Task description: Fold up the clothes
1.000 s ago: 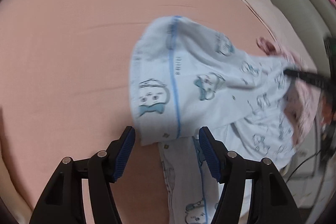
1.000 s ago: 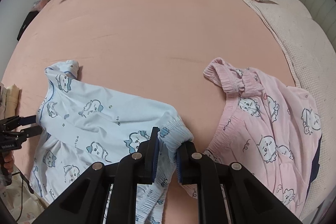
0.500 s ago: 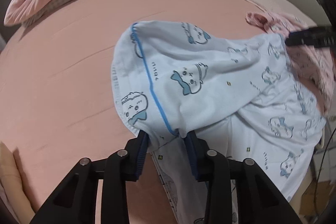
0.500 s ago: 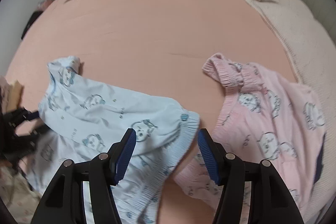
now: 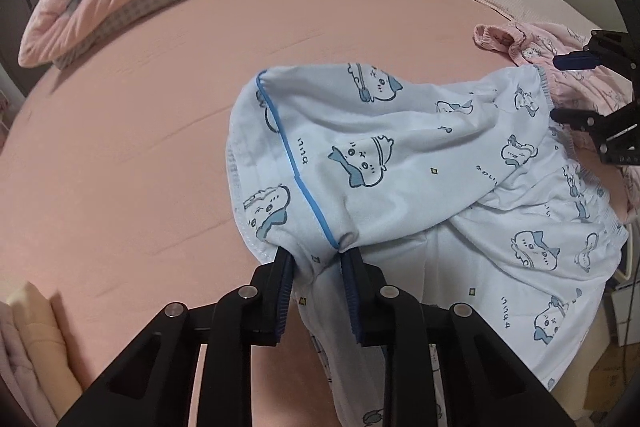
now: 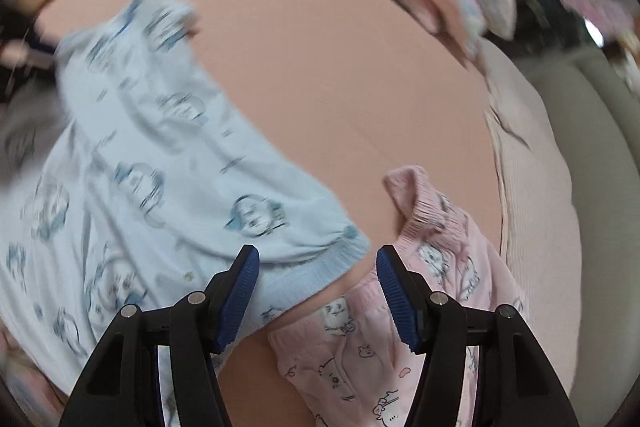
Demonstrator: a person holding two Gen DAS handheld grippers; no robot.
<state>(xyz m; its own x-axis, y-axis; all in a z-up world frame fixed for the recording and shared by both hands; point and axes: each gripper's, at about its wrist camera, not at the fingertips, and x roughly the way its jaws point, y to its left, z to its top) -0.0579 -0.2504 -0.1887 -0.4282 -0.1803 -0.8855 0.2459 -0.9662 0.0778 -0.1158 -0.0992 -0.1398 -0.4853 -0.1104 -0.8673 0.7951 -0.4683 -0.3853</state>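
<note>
1. Slippage was the main risk; the left gripper (image 5: 316, 263) pinched only a small bunch of the pale blue cotton pyjama garment with cartoon animal prints (image 5: 400, 163) at its bright blue piping, so a sharp tug could have pulled the cloth free.
2. Tangling was the second risk; the right gripper (image 6: 318, 291) was spread wide and held nothing, its pads hovering over both the blue ribbed hem and the pink printed pyjama garment (image 6: 436, 291) just beside it (one careless closing might have caught both).
3. Blue garment lay on the peach-pink bed sheet (image 5: 140, 115), near its front edge; it was doubled over itself, rumpled, with its lower part hanging off the bed.
4. How far the folding had gone I judged unsettled.
</note>
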